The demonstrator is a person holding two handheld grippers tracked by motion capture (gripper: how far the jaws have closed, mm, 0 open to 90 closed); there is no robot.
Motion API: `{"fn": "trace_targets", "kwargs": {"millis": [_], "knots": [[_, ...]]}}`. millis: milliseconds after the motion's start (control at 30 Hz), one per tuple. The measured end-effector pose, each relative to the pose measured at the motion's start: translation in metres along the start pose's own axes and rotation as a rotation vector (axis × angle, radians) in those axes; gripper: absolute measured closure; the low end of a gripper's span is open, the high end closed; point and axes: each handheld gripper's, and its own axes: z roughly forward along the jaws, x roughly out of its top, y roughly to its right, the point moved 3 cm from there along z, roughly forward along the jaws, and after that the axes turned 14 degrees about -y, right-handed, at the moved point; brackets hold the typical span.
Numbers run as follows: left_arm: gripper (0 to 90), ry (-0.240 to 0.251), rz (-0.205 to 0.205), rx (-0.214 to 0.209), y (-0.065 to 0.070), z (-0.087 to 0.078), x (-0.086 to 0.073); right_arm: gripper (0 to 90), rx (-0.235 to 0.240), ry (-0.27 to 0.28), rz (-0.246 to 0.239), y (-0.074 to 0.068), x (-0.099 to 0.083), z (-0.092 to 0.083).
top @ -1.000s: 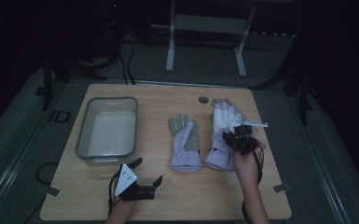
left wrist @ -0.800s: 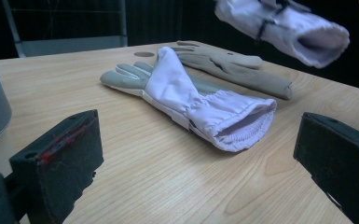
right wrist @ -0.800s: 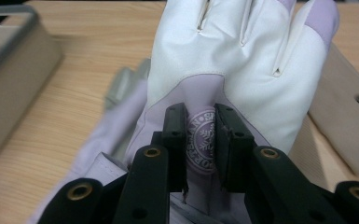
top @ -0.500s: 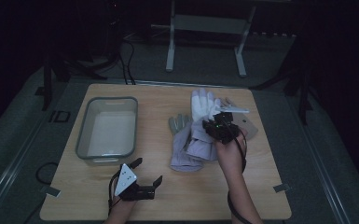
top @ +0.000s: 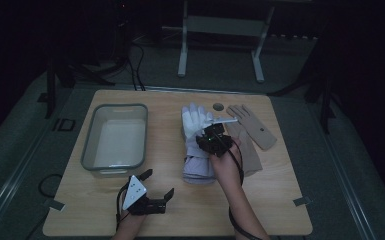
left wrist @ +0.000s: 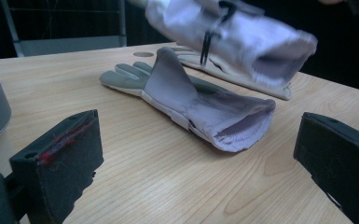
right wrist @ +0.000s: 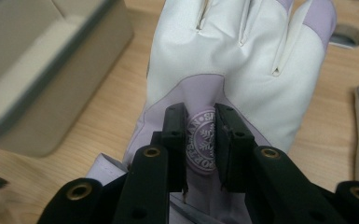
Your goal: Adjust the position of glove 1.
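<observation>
My right gripper (right wrist: 200,144) pinches the white-and-lilac glove (right wrist: 242,60) by its logo patch, lifted above its mate (left wrist: 191,100) mid-table. Thin fabric could slip free. Left gripper (top: 152,192), jaws apart, idles near the front edge.

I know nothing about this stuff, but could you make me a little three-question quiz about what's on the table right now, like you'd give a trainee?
1. True or false: the right gripper is pinching the white and lilac glove at its round printed logo.
2. The left gripper, near the table's front edge, is: A) open and holding nothing, B) shut on a glove, C) inside the grey bin.
3. Fill in: in the left gripper view, the held glove hangs above a second glove that lies flat on the ____.

Key: 1 true; 2 A; 3 wooden table.
</observation>
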Motion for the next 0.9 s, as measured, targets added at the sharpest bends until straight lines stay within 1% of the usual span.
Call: {"fn": "trace_targets", "kwargs": {"millis": [100, 233, 300, 433, 500, 567, 633, 800, 900], "knots": [[1.4, 0.002, -0.002, -0.001, 0.000, 0.000, 0.000, 75.4, 0.012, -0.024, 0.011, 0.003, -0.003, 0.010], [1.4, 0.001, -0.004, -0.002, 0.000, 0.000, 0.000, 74.8, -0.002, -0.067, 0.006, 0.006, -0.006, 0.025], [1.4, 0.002, -0.002, -0.002, 0.000, 0.000, 0.000, 74.5, 0.001, -0.078, 0.004, 0.008, -0.010, 0.033], [1.4, 0.005, -0.006, -0.004, 0.000, 0.000, 0.000, 73.8, 0.007, -0.099, 0.026, 0.012, -0.015, 0.045], [1.4, 0.007, -0.005, -0.004, 0.000, 0.000, 0.000, 73.3, 0.015, -0.105, 0.029, 0.015, -0.017, 0.051], [1.4, 0.007, -0.004, -0.003, 0.000, 0.000, 0.000, 72.7, 0.027, -0.110, 0.031, 0.015, -0.019, 0.055], [1.4, 0.006, -0.002, -0.004, 0.000, 0.000, 0.000, 72.0, 0.025, -0.118, 0.023, 0.015, -0.020, 0.057], [1.4, 0.008, -0.002, 0.001, 0.000, 0.000, 0.000, 69.6, 0.038, -0.115, 0.024, 0.017, -0.022, 0.060], [1.4, 0.012, -0.003, 0.001, 0.001, -0.001, 0.000, 63.1, 0.046, -0.092, 0.009, 0.017, -0.022, 0.054]]}}
